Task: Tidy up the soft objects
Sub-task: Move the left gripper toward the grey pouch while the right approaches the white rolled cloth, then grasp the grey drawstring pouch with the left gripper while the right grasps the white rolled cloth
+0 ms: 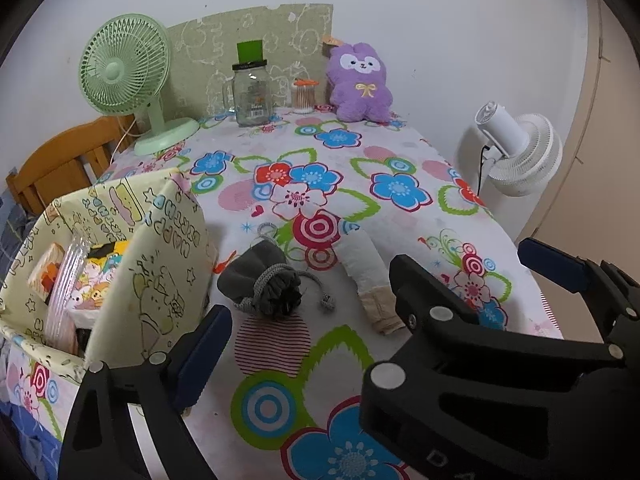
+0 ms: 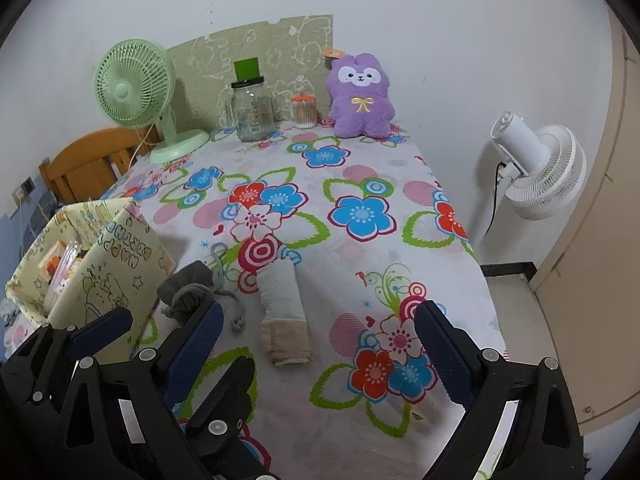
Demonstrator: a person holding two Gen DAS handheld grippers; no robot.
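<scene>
Grey drawstring pouch [image 1: 262, 280] lies beside box [image 1: 160, 280] lettered "HAPPY"; left gripper [image 1: 304, 300] and right gripper [image 2: 320, 344] gape, empty.

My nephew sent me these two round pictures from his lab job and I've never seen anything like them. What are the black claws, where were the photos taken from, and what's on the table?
The black claws are handheld grippers, one in each of a person's hands; no robot arm is involved. Each carries a fisheye camera looking along its fingers, hence the round, bent pictures. One picture comes from the left gripper, the other from the right gripper. Both are open and hold nothing.

On the flowered tablecloth lie a grey drawstring pouch and a rolled white-and-beige cloth, apart from each other. A patterned storage box stands at the left edge, already holding some items. At the far end stand a green fan, a glass jar, a cotton swab container and a purple plush toy. A white fan stands beside the table.
</scene>
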